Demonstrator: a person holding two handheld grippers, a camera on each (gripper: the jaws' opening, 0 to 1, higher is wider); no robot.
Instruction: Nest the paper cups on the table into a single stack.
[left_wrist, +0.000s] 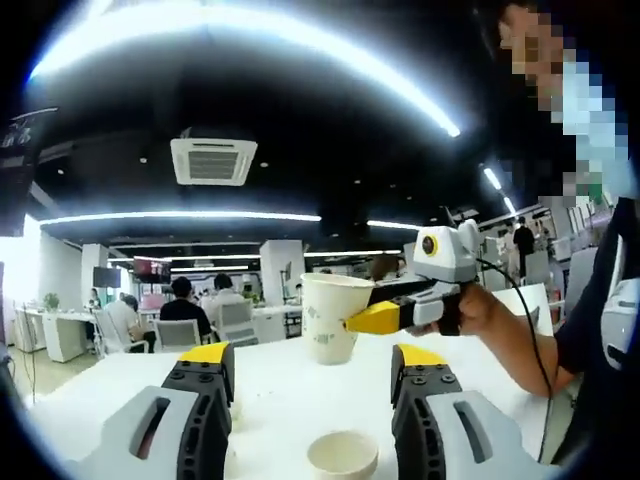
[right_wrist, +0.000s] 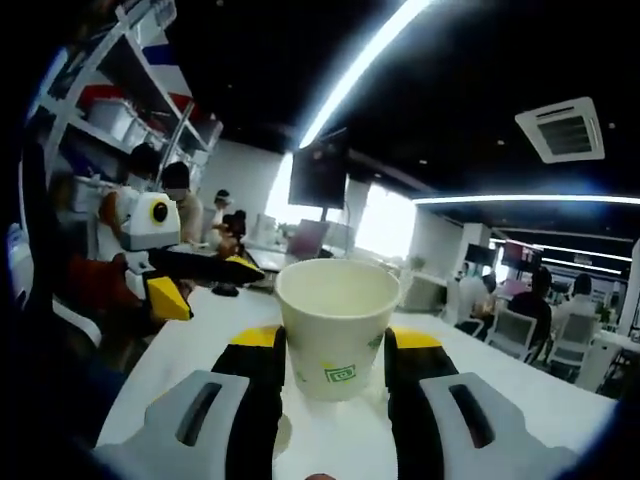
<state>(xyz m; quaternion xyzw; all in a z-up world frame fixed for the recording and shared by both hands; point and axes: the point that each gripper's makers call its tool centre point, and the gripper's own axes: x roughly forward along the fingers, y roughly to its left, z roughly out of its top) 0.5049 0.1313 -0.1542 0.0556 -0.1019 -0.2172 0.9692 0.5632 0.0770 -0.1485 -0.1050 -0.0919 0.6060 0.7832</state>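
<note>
Jaws of the left gripper (left_wrist: 312, 375) stand open over a white bench (left_wrist: 280, 385), a small cup (left_wrist: 342, 455) lying between them near the view's bottom; beyond, the right gripper (left_wrist: 362, 320) clamps a tall paper cup (left_wrist: 331, 317) upright. Seen from the right gripper view, its jaws pinch that cup (right_wrist: 336, 325) by both sides, the left gripper (right_wrist: 205, 275) nearby.
</note>
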